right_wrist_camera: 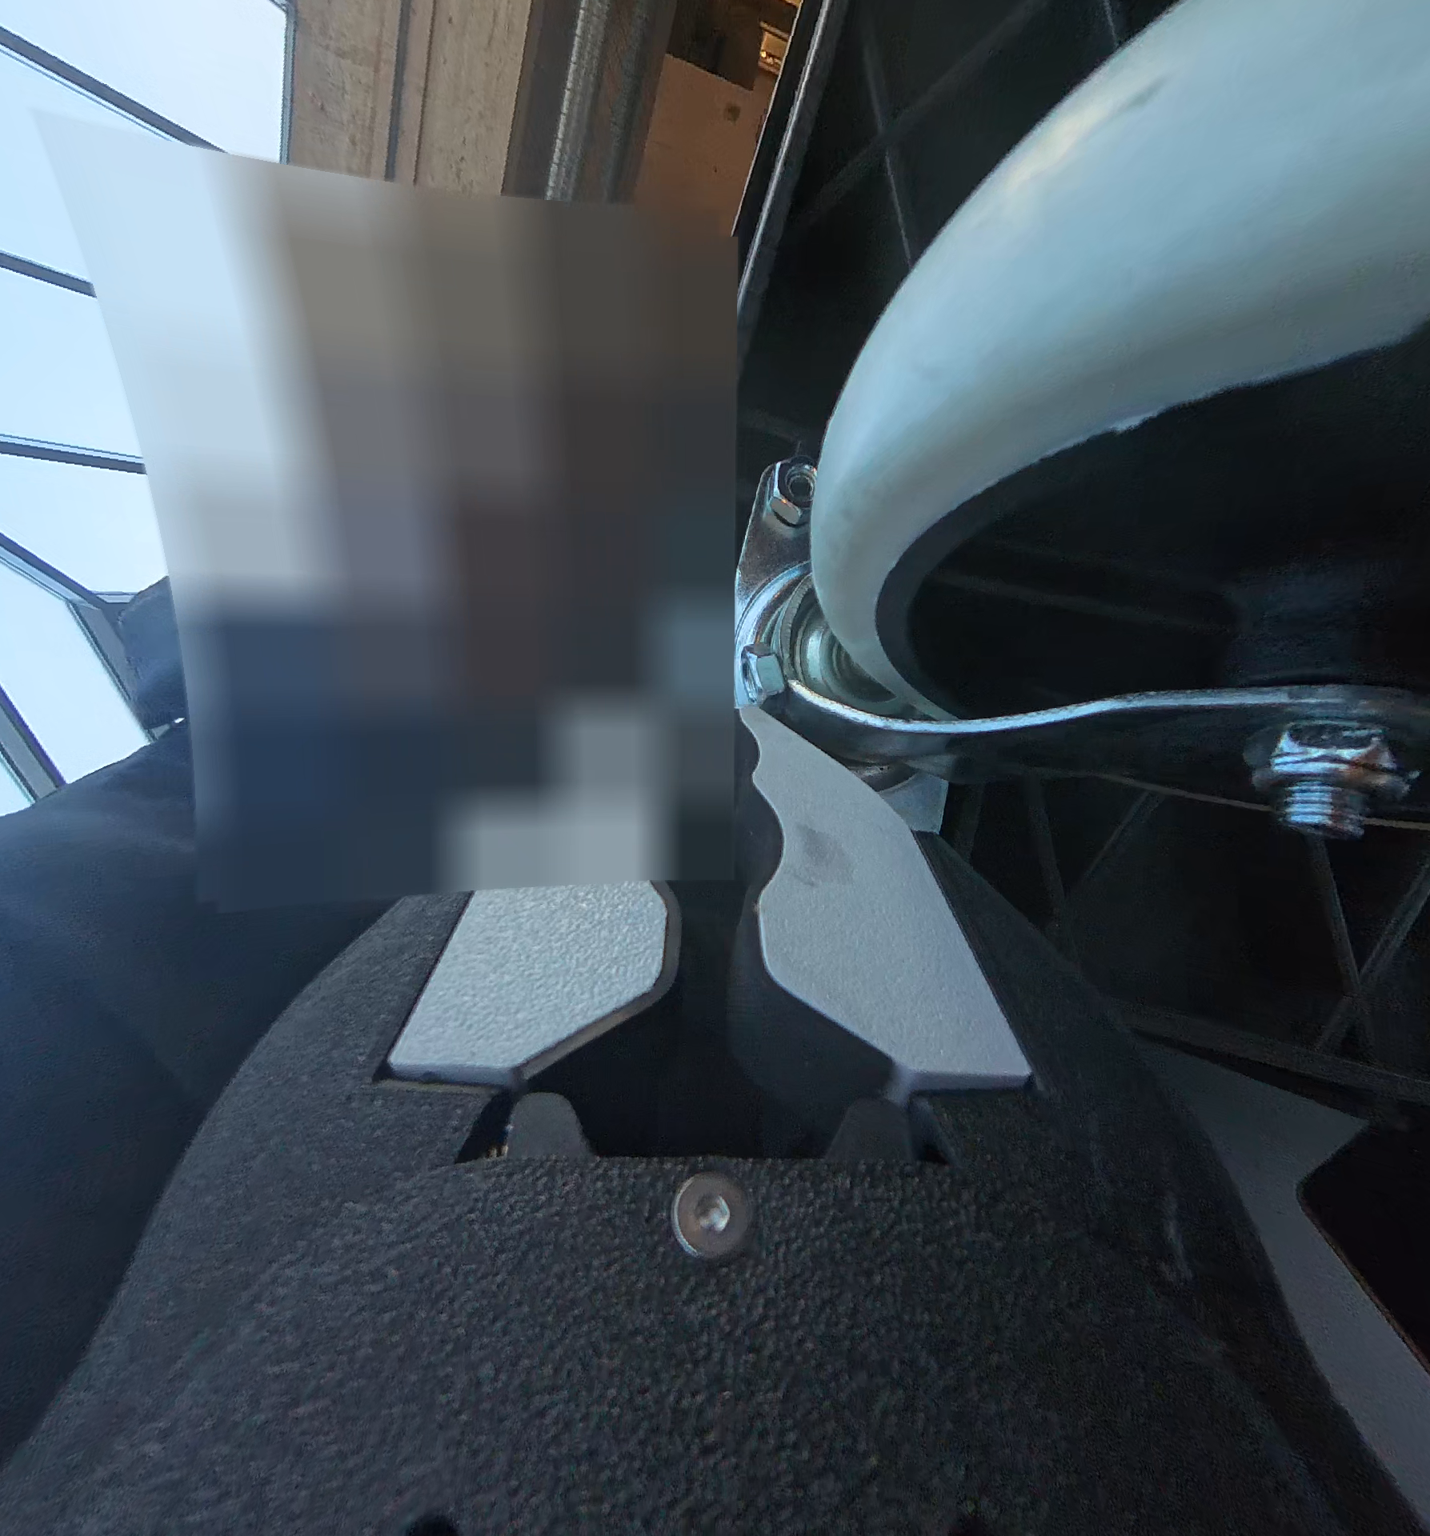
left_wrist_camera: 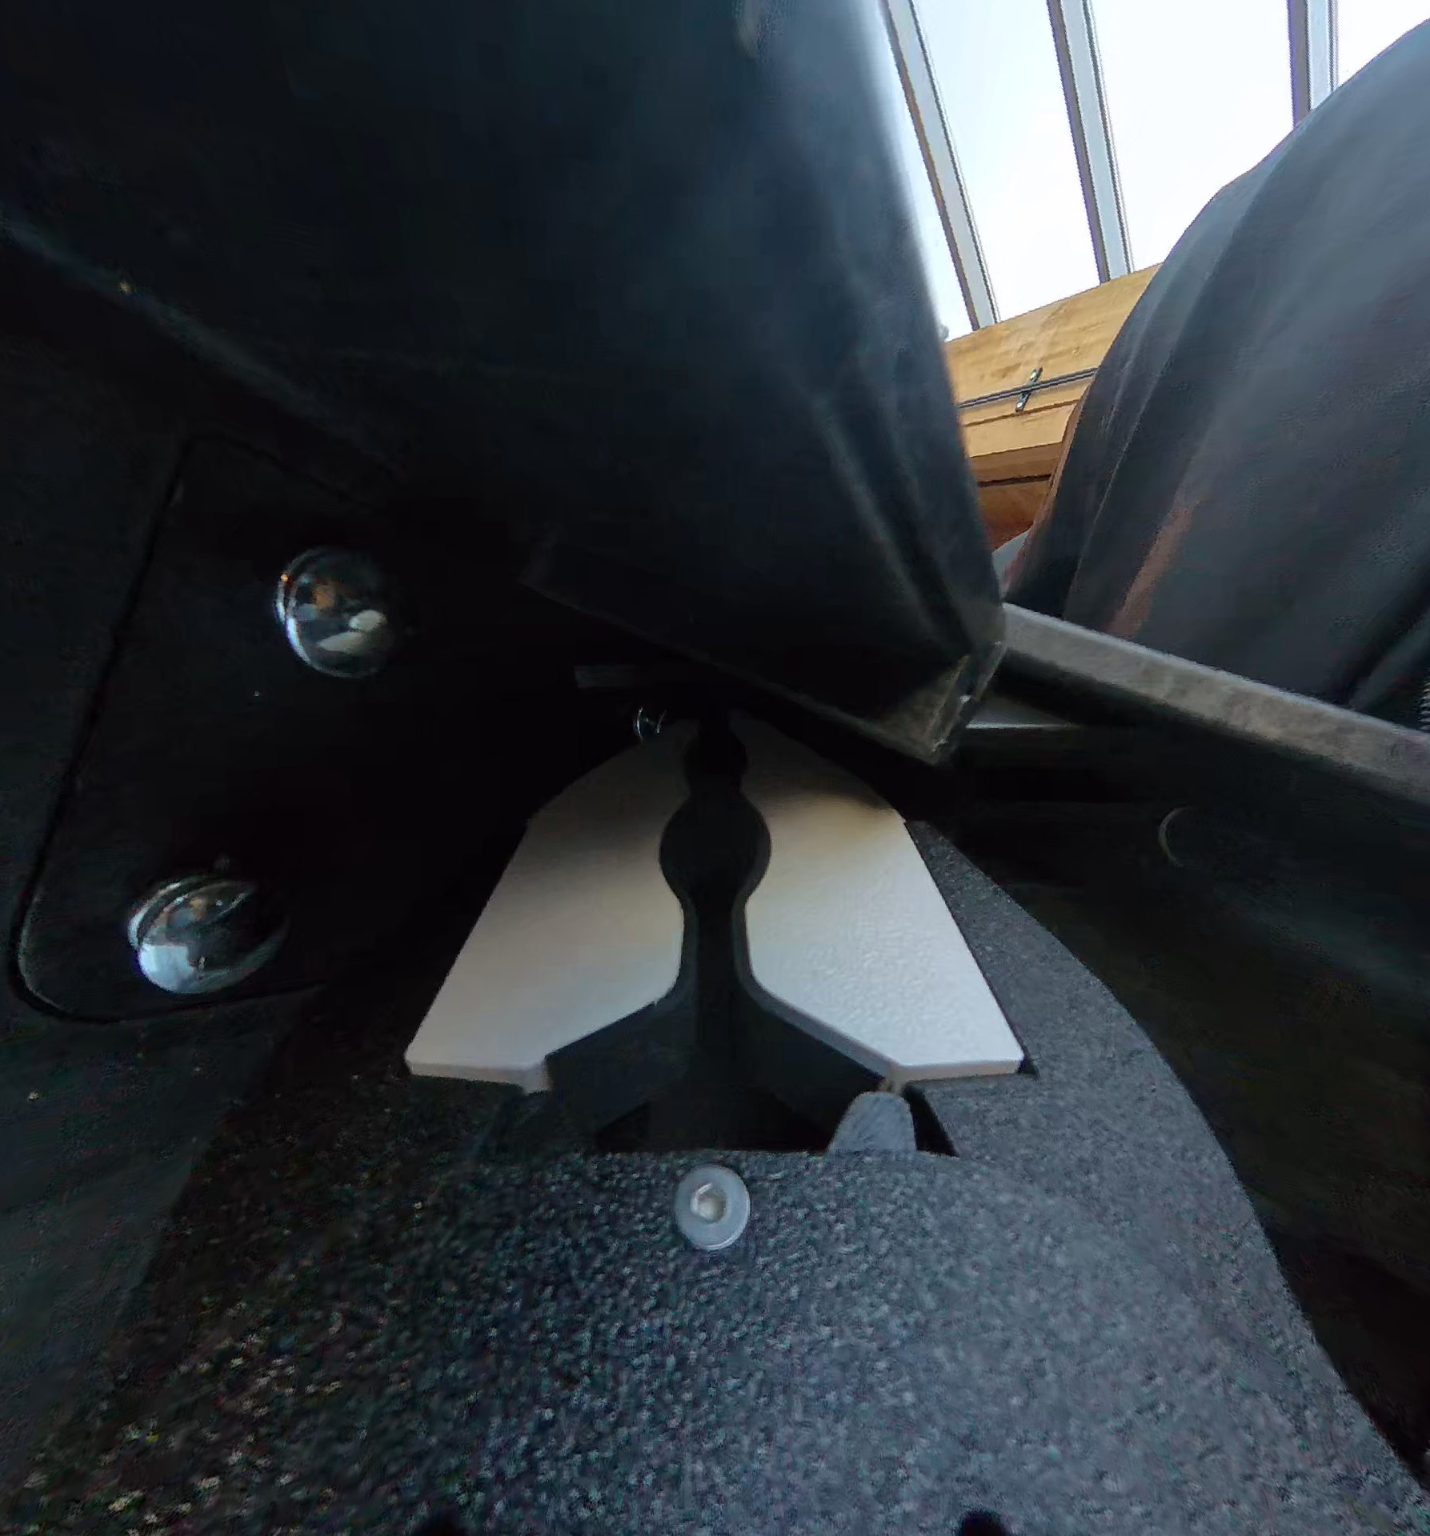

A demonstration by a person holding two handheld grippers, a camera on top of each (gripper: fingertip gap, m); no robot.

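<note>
The left gripper points upward, its two white fingers drawn close with only a narrow wavy slot between them, the tips nearly meeting; whether they pinch anything cannot be told. The right gripper also tilts upward. Its right finger is plainly seen, while the tip of the left one lies behind a blurred patch, a narrow gap showing between the lower parts.

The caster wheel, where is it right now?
In the right wrist view the grey caster wheel fills the upper right, just beyond the right gripper, its metal bracket beside the right-hand finger's tip.
</note>
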